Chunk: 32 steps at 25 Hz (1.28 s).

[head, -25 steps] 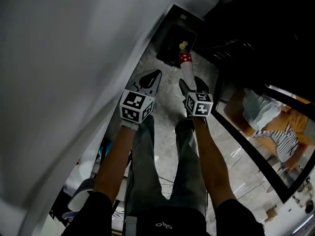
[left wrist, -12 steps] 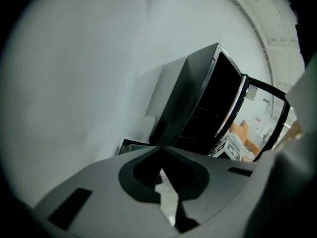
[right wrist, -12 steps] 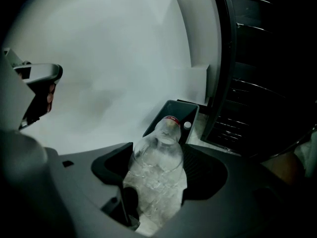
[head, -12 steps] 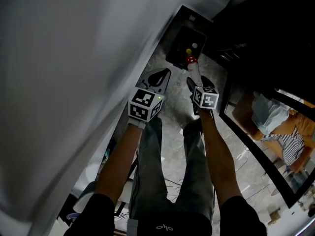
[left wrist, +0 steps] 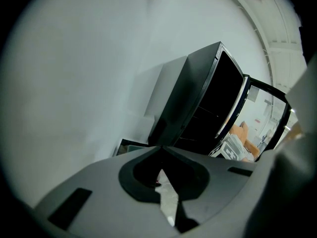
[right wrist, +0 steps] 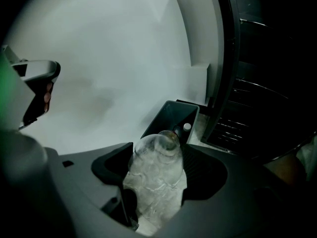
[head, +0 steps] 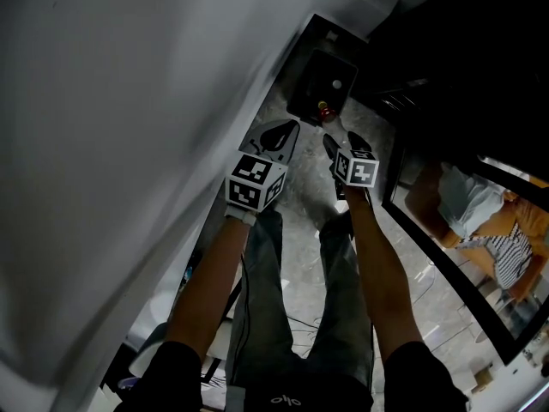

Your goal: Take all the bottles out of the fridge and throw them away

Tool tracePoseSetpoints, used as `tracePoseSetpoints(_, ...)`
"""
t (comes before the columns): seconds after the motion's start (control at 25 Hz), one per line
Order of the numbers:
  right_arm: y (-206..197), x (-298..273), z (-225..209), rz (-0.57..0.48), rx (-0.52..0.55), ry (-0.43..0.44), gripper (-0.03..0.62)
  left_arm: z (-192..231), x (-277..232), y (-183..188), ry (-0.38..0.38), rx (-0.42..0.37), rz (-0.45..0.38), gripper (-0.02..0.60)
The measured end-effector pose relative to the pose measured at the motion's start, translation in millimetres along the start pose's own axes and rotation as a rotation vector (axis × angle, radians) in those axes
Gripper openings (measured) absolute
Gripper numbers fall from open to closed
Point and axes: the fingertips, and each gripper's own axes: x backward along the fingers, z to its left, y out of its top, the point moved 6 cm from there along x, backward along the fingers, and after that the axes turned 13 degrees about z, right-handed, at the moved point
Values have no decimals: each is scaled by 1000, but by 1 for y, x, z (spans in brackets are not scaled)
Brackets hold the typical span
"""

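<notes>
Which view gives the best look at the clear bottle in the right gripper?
The right gripper view: the clear bottle fills the gap between the right gripper's jaws, which clamp it. The head view shows only its red-banded end over the black bin. The left gripper view does not show it.

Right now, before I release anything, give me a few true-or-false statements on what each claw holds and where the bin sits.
1. The right claw is shut on a clear bottle. True.
2. The left claw holds a bottle too. False: its jaws are together with nothing between them.
3. A white cap shows inside the black bin. True.
4. The bin stands on a shelf inside the fridge. False: it stands on the floor, between the white wall and the fridge.
</notes>
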Motion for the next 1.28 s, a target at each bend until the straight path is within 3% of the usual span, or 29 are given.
tracePoseSetpoints(1.28,67,7,-15,-92,67,-45,319,-2,-7,21,10,-14,-14,3)
